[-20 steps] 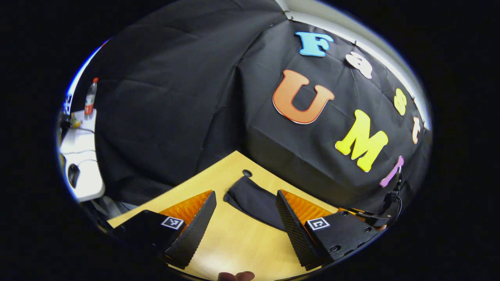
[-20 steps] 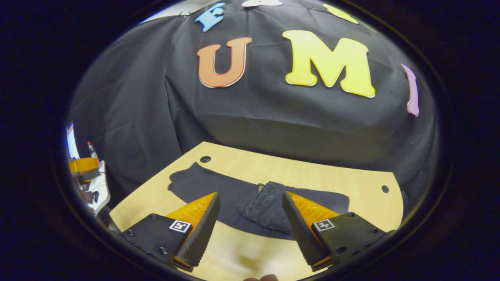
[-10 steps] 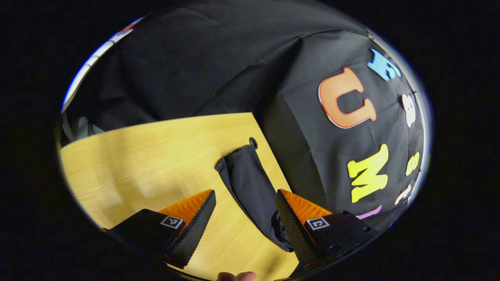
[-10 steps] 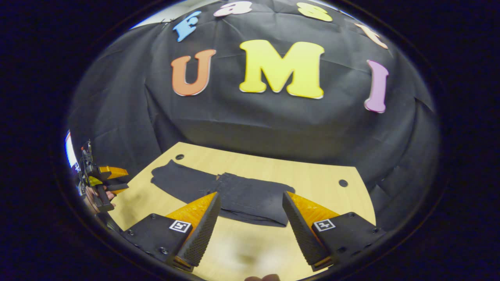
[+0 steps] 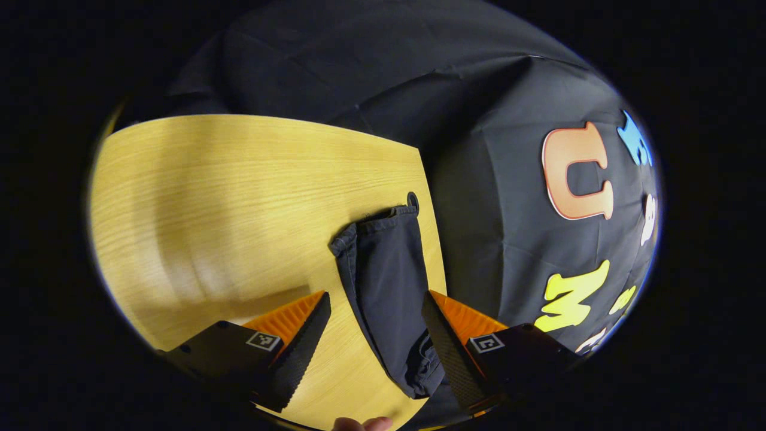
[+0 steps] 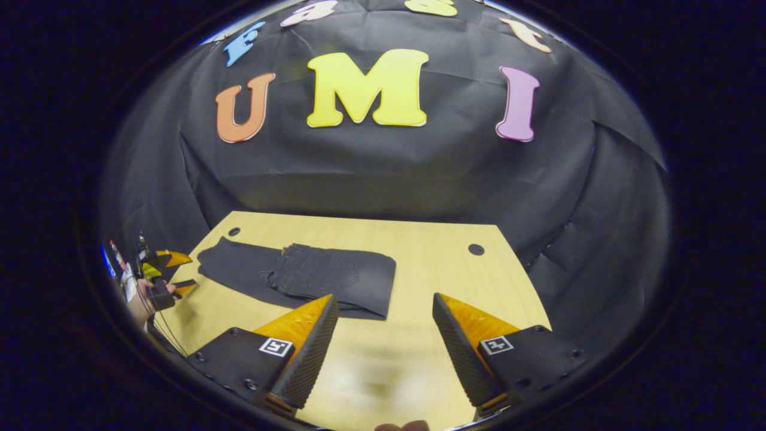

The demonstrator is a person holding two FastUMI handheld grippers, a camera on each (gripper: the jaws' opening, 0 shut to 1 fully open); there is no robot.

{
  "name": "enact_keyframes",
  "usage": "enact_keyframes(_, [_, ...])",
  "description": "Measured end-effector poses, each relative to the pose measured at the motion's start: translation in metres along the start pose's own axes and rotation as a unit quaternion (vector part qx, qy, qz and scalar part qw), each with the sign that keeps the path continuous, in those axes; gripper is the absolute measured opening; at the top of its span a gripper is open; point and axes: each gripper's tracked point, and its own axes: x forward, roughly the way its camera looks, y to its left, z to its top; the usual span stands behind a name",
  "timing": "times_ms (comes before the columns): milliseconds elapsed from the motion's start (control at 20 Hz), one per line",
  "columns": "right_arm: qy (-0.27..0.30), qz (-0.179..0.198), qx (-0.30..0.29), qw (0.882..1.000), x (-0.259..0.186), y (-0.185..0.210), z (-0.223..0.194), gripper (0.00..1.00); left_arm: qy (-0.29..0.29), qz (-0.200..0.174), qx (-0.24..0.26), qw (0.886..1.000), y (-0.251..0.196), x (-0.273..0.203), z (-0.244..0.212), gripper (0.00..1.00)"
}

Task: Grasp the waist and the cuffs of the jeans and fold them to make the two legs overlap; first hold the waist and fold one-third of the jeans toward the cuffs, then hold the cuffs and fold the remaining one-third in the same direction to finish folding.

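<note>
1. Dark jeans (image 6: 299,276) lying flat toward the far left of the wooden surface (image 6: 443,269), legs overlapped, waist third already folded over toward the cuffs (image 5: 383,216).
2. Changed in the last second: waist panel, half a second ago between the right fingers, now off to the left of the right hand-held gripper (image 6: 386,350); nothing held, jaws wide apart over bare wood.
3. Also changed: left hand-held gripper (image 5: 376,344) swung round to face along the leg, cuffs at the far end beside a round hole (image 5: 413,200) in the surface.
4. Left jaws spread wide, straddling the near stretch of the leg from above; no fabric pinched.
5. Seen from the right gripper view, left gripper in a hand (image 6: 146,299) at the surface's left edge, near the cuff end.
6. Meaning for the task: first fold apparently complete and released; second fold not yet begun.
7. Likely next: closing on the cuffs and carrying the remaining third over the folded waist section.
8. Risk: thin double hem, one layer easily slipping free.
</note>
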Motion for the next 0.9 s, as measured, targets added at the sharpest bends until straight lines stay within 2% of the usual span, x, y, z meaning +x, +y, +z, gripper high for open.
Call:
enact_keyframes(200, [0.004,-0.005,0.012,1.0,-0.001,-0.006,-0.002,0.97,0.001,0.025,-0.007,1.0,0.005,0.026,0.0,0.99])
enact_keyframes(350, [0.001,-0.007,0.026,1.0,-0.002,-0.006,-0.002,0.98,-0.002,0.025,-0.023,0.999,-0.001,0.04,0.004,0.98])
enact_keyframes(400, [0.002,-0.006,0.035,0.999,0.0,-0.006,-0.003,0.94,-0.002,0.023,-0.026,0.999,-0.002,0.044,0.006,0.98])
enact_keyframes(500, [0.006,-0.004,0.052,0.999,-0.001,-0.003,-0.01,0.98,-0.003,0.011,-0.029,1.0,-0.006,0.052,0.008,1.0])
enact_keyframes(650, [0.015,0.003,0.082,0.997,-0.002,0.007,-0.027,0.97,-0.014,-0.003,-0.045,0.999,-0.007,0.06,0.012,0.95])
enact_keyframes(700, [0.019,0.007,0.095,0.995,-0.002,0.012,-0.033,0.98,-0.016,0.003,-0.06,0.998,-0.004,0.064,0.012,0.86])
enact_keyframes(850, [0.025,0.011,0.115,0.993,-0.008,0.019,-0.047,0.97,-0.025,-0.002,-0.088,0.996,0.001,0.072,0.012,0.72])
enact_keyframes(900, [0.023,0.009,0.121,0.992,-0.01,0.018,-0.049,0.94,-0.024,0.001,-0.089,0.996,0.003,0.072,0.01,0.48])
